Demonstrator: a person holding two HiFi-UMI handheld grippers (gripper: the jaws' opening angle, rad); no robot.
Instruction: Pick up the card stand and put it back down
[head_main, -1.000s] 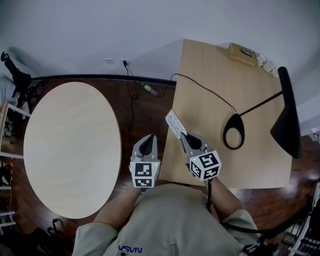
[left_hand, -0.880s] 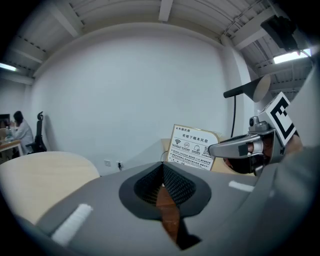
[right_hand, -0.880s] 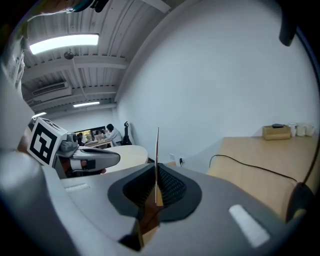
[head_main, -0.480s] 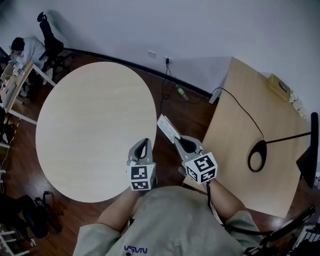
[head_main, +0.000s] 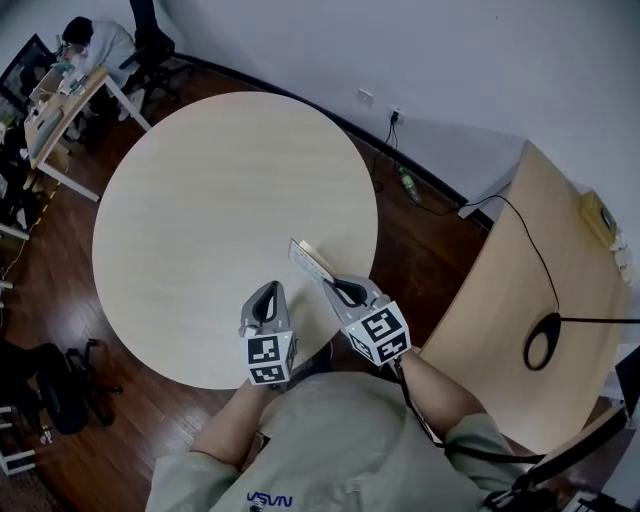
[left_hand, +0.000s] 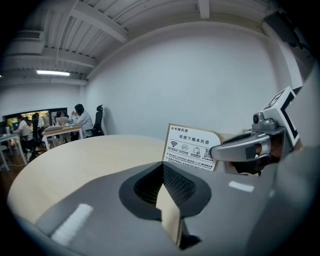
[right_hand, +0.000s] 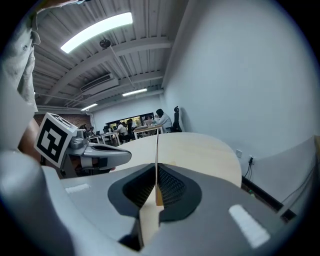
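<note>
The card stand (head_main: 312, 262), a white printed card on a thin holder, is lifted off the surface, and my right gripper (head_main: 335, 288) is shut on its near end. It hangs over the near right edge of the round pale wooden table (head_main: 200, 200). In the right gripper view the card stand (right_hand: 157, 155) shows edge-on, pinched between the jaws. Its printed face (left_hand: 192, 147) shows in the left gripper view, with the right gripper (left_hand: 240, 150) beside it. My left gripper (head_main: 268, 297) is shut and empty, just left of the right one, above the table's near edge.
A rectangular wooden table (head_main: 570, 270) stands at the right with a black lamp base ring (head_main: 543, 350) and its cable. A bottle (head_main: 408, 185) lies on the dark floor by the wall. People sit at a desk (head_main: 60, 90) at far left. A black chair (head_main: 50, 400) stands near left.
The view has swung left from the rectangular table to the round one. My right gripper has carried the card stand over to the round table's edge, and the left gripper came along.
</note>
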